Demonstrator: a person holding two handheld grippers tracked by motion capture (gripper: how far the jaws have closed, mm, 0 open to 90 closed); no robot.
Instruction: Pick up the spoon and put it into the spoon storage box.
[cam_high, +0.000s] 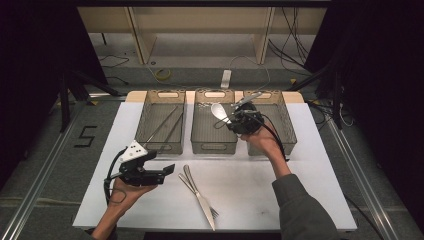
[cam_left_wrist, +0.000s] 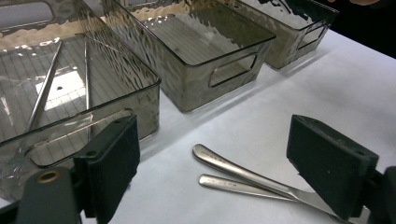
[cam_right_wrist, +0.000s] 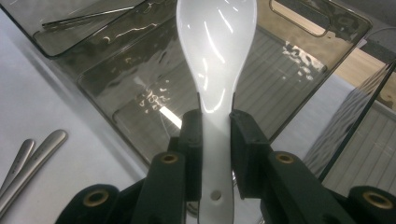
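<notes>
A white ceramic spoon (cam_high: 220, 112) (cam_right_wrist: 215, 51) is held by its handle in my right gripper (cam_high: 231, 121) (cam_right_wrist: 215, 135), which is shut on it. Its bowl points away over the middle grey bin (cam_high: 214, 146) (cam_right_wrist: 289, 84). My left gripper (cam_high: 161, 162) (cam_left_wrist: 217, 142) hovers open at the front left of the white table, nothing between its pads. Just beyond its jaws two metal pieces of cutlery (cam_high: 197, 192) (cam_left_wrist: 233, 175) lie crossed on the table, one a fork; their handles (cam_right_wrist: 28, 158) also show in the right gripper view.
Three see-through grey bins stand in a row at the back. The left bin (cam_high: 162, 146) (cam_left_wrist: 154, 79) holds two thin metal chopsticks (cam_high: 165, 125) (cam_left_wrist: 44, 86). The right bin (cam_high: 280, 112) (cam_left_wrist: 299, 37) sits beside my right hand. Cables lie on the floor beyond.
</notes>
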